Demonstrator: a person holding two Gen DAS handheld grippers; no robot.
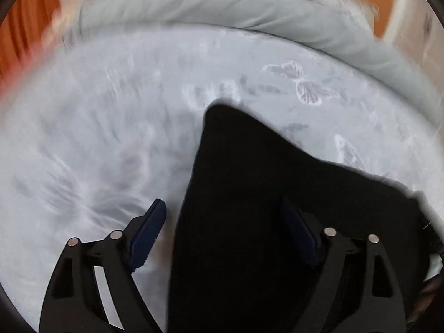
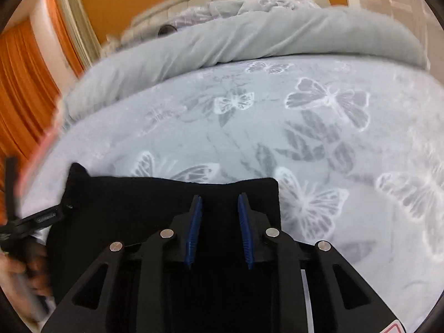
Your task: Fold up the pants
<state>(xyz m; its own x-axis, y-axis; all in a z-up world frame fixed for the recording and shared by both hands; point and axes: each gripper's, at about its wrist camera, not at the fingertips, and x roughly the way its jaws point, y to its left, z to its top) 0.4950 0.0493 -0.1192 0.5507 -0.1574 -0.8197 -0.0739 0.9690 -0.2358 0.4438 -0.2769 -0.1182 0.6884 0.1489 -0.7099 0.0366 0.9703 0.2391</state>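
Black pants (image 2: 166, 208) on butterfly-print bedsheet (image 2: 319, 127), grey duvet (image 2: 249, 38), orange curtains (image 2: 22, 83)

Both cameras sit close above the bed (image 2: 360, 144), angled steeply down along their fingers toward the rolled duvet (image 2: 249, 41). Each view shares the black pants (image 1: 249, 194) and butterfly sheet; the left view is blurred.

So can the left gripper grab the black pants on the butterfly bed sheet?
Probably yes: the left gripper is open right over the black pants, with nothing in between.
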